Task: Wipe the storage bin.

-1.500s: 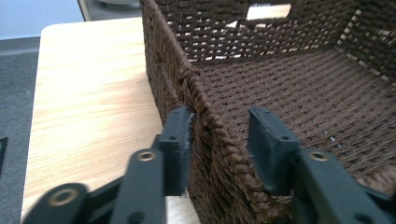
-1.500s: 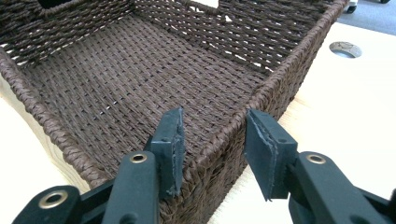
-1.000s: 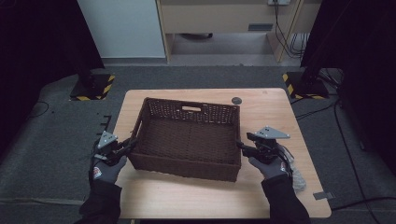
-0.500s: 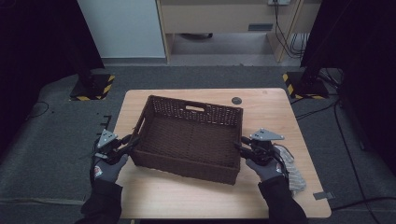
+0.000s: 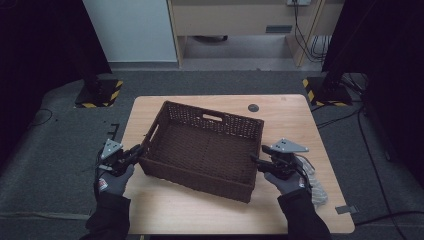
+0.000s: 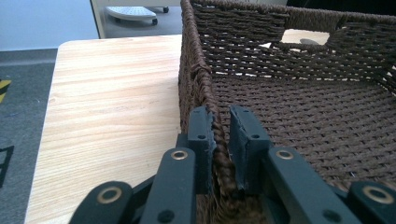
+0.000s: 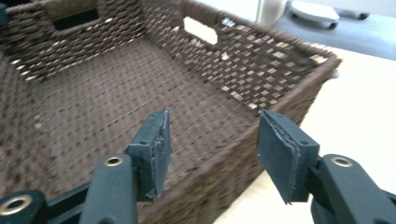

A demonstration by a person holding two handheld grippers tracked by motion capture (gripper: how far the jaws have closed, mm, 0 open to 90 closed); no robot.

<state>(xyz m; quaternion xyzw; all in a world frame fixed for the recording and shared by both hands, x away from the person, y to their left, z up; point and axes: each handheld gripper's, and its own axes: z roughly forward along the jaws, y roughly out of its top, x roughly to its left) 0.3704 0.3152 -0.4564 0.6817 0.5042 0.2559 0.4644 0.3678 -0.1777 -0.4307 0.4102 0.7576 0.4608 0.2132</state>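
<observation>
A dark brown woven basket [image 5: 200, 181] with handle cut-outs sits slanted on the wooden table [image 5: 195, 215], with nothing inside. My left gripper [image 5: 136, 153] is at its left end. In the left gripper view the gripper [image 6: 222, 112] is shut on the basket's rim [image 6: 200, 70], one jaw outside and one inside. My right gripper [image 5: 256, 159] is at the basket's right end. The right gripper view shows this gripper [image 7: 212, 122] open, its jaws straddling the near rim of the basket [image 7: 261, 60] without pinching it.
A small dark round disc [image 5: 253, 107] lies on the table beyond the basket. A pale cable bundle [image 5: 314, 181] rests by the right hand. Stands with yellow-black striped bases [image 5: 100, 94] are on the floor at both far corners.
The basket's right end has swung slightly toward the person, so it sits more slanted. The right hand has shifted a little left and nearer with it. The left gripper keeps its hold.
</observation>
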